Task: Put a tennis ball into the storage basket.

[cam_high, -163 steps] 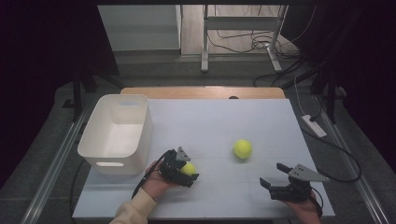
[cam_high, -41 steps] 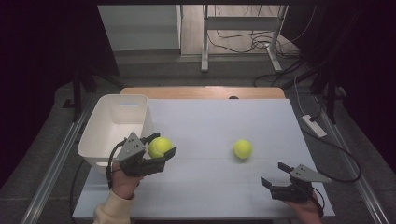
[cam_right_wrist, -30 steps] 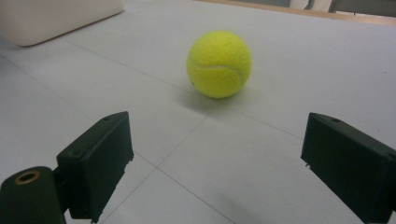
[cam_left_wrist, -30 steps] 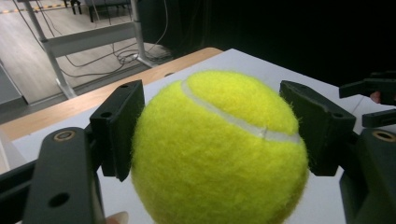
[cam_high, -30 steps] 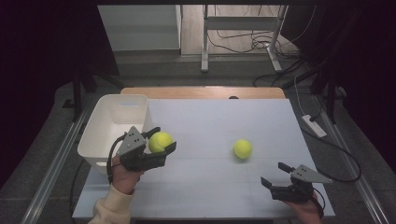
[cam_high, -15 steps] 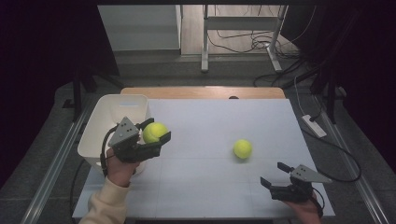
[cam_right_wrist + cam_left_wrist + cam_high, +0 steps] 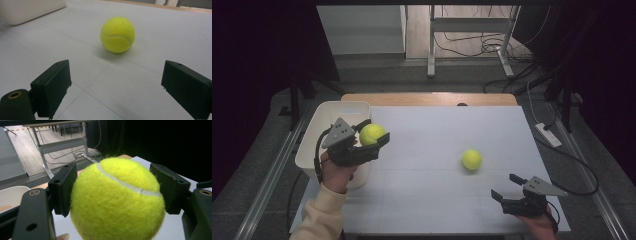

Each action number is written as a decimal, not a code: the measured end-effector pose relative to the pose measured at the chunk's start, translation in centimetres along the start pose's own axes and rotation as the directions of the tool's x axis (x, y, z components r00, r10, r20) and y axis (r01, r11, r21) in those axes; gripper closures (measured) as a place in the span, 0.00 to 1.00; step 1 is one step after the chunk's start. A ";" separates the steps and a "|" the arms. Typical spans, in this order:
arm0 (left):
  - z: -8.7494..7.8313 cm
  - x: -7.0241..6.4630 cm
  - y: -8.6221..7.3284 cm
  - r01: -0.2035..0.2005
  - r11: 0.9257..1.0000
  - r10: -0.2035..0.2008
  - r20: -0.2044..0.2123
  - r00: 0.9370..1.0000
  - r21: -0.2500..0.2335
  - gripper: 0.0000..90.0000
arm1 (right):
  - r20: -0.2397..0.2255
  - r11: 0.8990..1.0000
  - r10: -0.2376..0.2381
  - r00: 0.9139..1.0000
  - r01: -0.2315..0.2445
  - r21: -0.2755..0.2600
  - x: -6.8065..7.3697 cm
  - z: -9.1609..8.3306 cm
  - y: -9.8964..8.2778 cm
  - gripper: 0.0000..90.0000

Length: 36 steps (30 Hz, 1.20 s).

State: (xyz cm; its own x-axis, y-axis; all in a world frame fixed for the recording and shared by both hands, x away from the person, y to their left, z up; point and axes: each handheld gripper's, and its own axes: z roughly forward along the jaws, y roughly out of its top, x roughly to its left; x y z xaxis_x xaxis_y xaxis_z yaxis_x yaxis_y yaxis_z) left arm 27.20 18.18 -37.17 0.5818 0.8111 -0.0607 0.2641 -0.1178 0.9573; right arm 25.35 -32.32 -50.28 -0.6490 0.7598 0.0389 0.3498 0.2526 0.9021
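Observation:
My left gripper (image 7: 373, 136) is shut on a yellow tennis ball (image 7: 371, 134), held in the air at the right rim of the white bin (image 7: 314, 145). In the left gripper view the ball (image 7: 117, 200) sits squeezed between both black pads. A second tennis ball (image 7: 472, 159) lies on the white table, right of centre. My right gripper (image 7: 507, 187) rests near the table's front right edge, open and empty. The right gripper view has that ball (image 7: 117, 34) lying ahead of the spread jaws, apart from them.
The white bin stands at the table's left side; its corner (image 7: 30, 10) appears far left in the right gripper view. A wooden strip (image 7: 432, 98) runs along the table's far edge. Desk legs and cables (image 7: 472, 45) lie on the floor behind.
My left gripper has carried the ball up and leftward from the front of the table to the bin's right rim. The right gripper and the second ball have stayed put.

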 end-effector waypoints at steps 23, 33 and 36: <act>-0.3 1.9 0.5 0.026 1.000 -0.026 -0.048 0.999 0.002 0.29 | 0.002 1.000 0.004 1.000 -0.004 -0.001 0.0 0.0 0.0 0.10; -0.3 2.2 0.7 0.022 1.000 -0.022 -0.058 0.998 0.008 0.29 | 0.002 1.000 0.004 1.000 -0.004 -0.003 0.0 0.0 0.0 0.10; -0.3 2.4 0.9 0.021 1.000 -0.020 -0.064 0.998 0.009 0.29 | 0.001 1.000 0.003 1.000 -0.003 0.000 -0.1 0.0 0.0 0.10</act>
State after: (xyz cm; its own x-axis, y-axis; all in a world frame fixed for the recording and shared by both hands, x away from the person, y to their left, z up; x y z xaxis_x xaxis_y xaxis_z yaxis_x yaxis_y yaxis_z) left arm 28.59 20.18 -36.37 0.5259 0.8483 -0.0621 0.2829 -0.1056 0.9533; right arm 25.38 -32.36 -50.32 -0.6471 0.7613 0.0409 0.3515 0.2503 0.9021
